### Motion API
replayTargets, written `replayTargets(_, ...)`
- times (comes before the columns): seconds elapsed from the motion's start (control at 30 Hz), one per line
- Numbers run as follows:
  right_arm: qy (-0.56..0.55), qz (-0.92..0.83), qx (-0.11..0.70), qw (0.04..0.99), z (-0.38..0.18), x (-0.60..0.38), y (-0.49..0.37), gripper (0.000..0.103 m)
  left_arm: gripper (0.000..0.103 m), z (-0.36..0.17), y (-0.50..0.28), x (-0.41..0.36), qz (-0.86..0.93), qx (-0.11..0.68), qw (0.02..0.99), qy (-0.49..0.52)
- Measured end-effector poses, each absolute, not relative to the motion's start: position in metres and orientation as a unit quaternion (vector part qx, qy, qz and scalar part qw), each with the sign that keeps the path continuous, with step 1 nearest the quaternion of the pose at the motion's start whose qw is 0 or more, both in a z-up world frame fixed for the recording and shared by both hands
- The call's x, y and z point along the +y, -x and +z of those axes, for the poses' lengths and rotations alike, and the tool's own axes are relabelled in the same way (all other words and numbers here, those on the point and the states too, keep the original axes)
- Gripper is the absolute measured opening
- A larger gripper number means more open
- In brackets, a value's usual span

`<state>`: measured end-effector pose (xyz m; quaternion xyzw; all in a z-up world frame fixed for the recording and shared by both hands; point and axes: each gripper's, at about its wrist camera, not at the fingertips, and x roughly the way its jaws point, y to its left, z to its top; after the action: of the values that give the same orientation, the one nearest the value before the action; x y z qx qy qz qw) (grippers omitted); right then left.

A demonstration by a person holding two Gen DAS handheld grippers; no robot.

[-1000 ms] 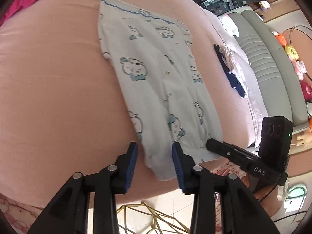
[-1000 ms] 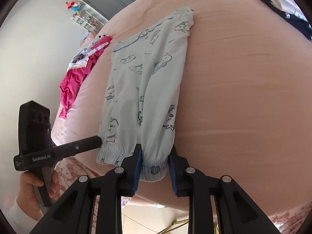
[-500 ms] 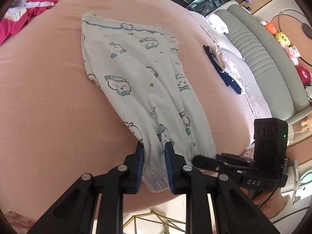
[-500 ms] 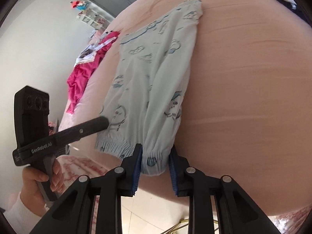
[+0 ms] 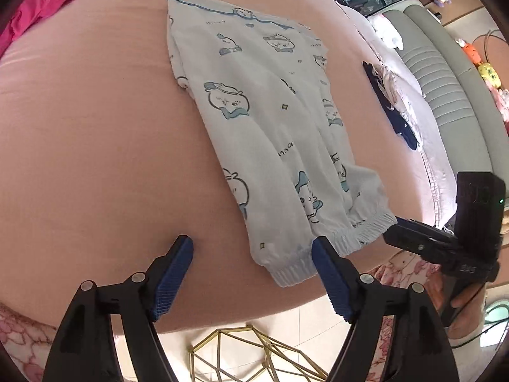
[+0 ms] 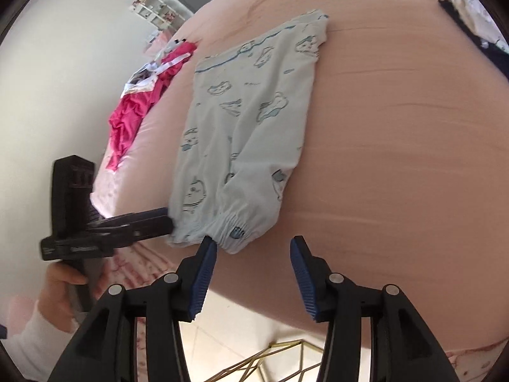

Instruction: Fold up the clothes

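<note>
Beyond the pants (image 5: 273,133), the pink garment (image 5: 35,3) and the dark garment (image 6: 477,31) are cut off by the frame edges; the shelf items (image 6: 152,6) are too small to tell.

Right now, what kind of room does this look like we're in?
Probably a bedroom at home. The printed pants lie on a pink-sheeted bed, a padded grey headboard runs along its far side, and plush toys sit beyond it.

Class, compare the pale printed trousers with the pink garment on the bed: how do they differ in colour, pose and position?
The printed trousers are pale blue-white with cartoon prints; the pink garment is plain bright pink. The trousers lie flat, legs together; the pink garment is crumpled. The trousers' cuffs reach the near edge; the pink garment sits at the far side. Both rest on the bed.
</note>
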<state>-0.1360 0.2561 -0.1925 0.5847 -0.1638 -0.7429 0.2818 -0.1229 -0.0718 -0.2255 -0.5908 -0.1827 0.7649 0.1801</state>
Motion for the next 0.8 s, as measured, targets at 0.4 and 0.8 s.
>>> replayTargets(0.4,-0.523,-0.817,-0.016,0.243,-0.170,0.235,0.125,0.054,0.042,-0.223,0.139,-0.065,0.738,-0.230,0.214,0.597)
replayTargets(0.8,-0.398,-0.831,0.151,0.359,-0.191,0.127,0.107,0.054,0.042,-0.216,0.156,-0.083,0.698,-0.367,0.264,0.555)
